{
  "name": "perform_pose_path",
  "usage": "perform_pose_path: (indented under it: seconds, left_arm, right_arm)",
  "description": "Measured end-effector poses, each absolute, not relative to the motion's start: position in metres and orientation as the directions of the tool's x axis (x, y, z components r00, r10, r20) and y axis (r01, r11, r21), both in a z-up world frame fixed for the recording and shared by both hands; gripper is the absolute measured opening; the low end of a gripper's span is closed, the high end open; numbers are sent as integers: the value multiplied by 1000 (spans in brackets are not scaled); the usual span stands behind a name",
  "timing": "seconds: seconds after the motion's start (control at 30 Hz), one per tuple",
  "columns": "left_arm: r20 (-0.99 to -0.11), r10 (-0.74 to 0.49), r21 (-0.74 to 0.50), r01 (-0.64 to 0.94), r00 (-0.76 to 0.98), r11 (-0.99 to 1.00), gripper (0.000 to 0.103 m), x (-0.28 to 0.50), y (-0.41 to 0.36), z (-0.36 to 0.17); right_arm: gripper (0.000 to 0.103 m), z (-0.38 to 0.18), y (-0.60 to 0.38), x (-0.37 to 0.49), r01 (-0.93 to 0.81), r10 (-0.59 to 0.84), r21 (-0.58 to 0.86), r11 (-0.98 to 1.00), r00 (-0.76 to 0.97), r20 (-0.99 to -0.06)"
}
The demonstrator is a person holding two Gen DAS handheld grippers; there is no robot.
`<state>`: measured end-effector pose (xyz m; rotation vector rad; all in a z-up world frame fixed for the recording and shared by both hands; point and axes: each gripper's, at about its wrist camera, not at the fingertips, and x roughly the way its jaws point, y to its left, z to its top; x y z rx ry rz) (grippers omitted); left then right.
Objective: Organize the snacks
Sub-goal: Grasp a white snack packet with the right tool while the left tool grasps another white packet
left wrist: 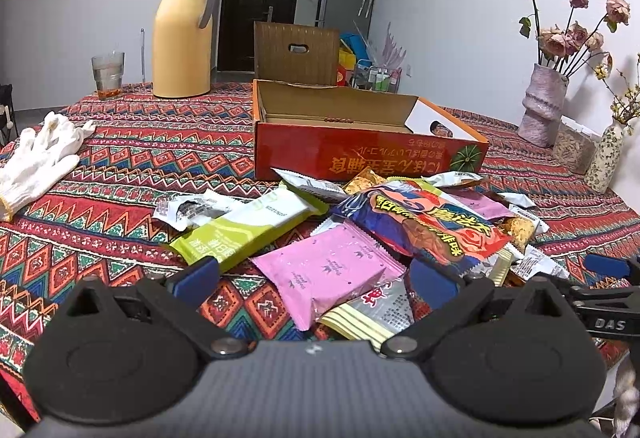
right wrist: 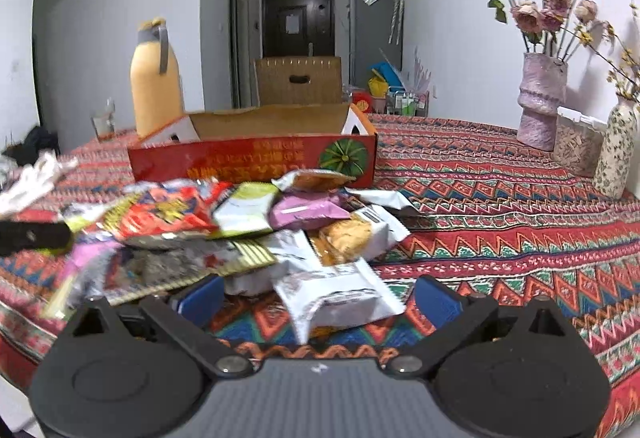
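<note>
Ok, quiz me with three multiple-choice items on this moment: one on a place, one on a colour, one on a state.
1. Where is the heap of snack packets?
A. inside the box
B. on the patterned tablecloth, in front of the red cardboard box
C. beside the glass

2. What colour is the tall thermos jug?
A. yellow
B. blue
C. green

3. How is the left gripper?
A. shut on a packet
B. open, with a pink snack packet between its fingers
C. out of view

Answers:
1 B: the packets lie on the tablecloth before the box.
2 A: its body is yellow.
3 B: the fingers stand apart around the pink packet.
</note>
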<state>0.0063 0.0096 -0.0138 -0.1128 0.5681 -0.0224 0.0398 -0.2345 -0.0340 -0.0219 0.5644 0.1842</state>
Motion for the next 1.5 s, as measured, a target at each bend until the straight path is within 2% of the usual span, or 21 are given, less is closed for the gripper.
perform_pose_path:
  seconds: [0.07,0.27,0.33,0.4,0.47,0.57,0.93,1.3,1.4,1.5]
  left_arm:
    - [-536,-51,-114,-12,843,993,103,7,10,-14]
    - [-543,-48,-125,-24,838,992,103,8,14,-15]
    - [-545,-49,-128,-26,837,991,103,9,15,-15]
    - [-545,-49,-129,-26,837,991,103,9,15,-16]
    - [-546,-49,-131,-28,836,991,103,9,16,-16]
    - [-551,-50,-138,-31,833,990,103,11,18,-17]
    - [-567,-28,-145,-66,823,987,103,21,39,-15]
    - [-596,97,5,-117,797,993,103,75,92,-10]
    - [-617,116,46,-111,778,993,103,98,107,-12]
    - [-652,85,55,-65,754,996,103,120,119,-20]
  right_arm:
    - [96,-39,-235,49,-200,171,16,980,788,-591]
    - [91,-46,-236,72,-257,199,-1,966,752,-628]
    - [84,-46,-236,78,-276,200,-25,961,753,-627]
    - [70,-49,-238,84,-287,208,-18,958,736,-644]
    - [68,-49,-240,86,-288,215,-12,958,740,-637]
    - [60,-49,-243,84,-285,218,-10,958,753,-621]
    - [57,-37,-257,54,-176,205,106,979,822,-531]
    - [58,-22,-259,50,-98,124,79,992,865,-487]
    - [58,-21,-258,55,-79,105,74,994,868,-486]
    - [58,-19,-255,61,-60,87,70,996,870,-484]
